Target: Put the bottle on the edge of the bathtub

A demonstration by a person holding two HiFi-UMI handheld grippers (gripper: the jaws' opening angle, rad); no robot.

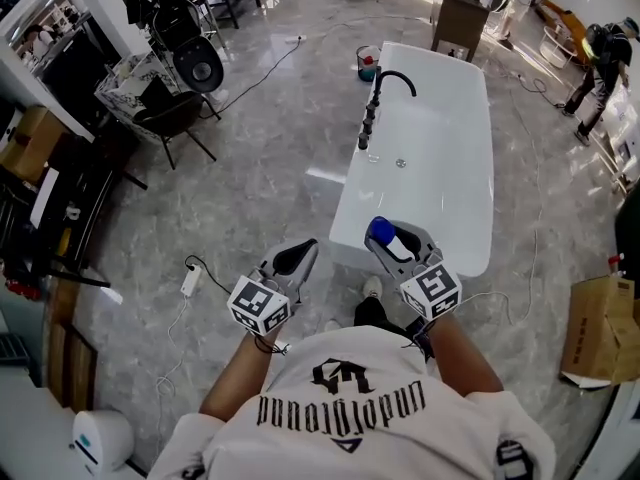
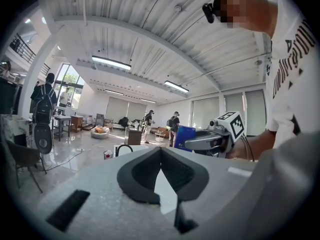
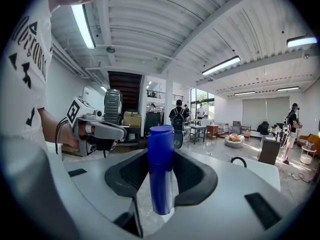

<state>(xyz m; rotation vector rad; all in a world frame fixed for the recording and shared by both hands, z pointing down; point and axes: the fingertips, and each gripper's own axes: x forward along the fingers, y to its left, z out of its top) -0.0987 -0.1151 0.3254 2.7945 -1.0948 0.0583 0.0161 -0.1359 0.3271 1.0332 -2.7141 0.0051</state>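
My right gripper point(image 1: 393, 238) is shut on a blue bottle point(image 1: 381, 232), which lies over the near end of the white bathtub point(image 1: 352, 208). In the right gripper view the bottle point(image 3: 161, 169) stands upright between the black pads point(image 3: 192, 176), its cap above the fingertips. My left gripper point(image 1: 298, 256) hangs left of the tub over the floor, shut, with nothing in it; its tips meet in the left gripper view point(image 2: 160, 151). That view also shows the right gripper point(image 2: 200, 140) with the bottle point(image 2: 184, 136). A black faucet point(image 1: 385, 88) rises from the tub's left rim.
A red bucket point(image 1: 368, 63) and a small cabinet point(image 1: 460, 18) stand beyond the tub. A power strip point(image 1: 190, 280) with its cable lies on the marble floor at left. Chairs and a black fan point(image 1: 195, 63) are at far left, a cardboard box point(image 1: 600, 328) at right, a person point(image 1: 600, 58) far right.
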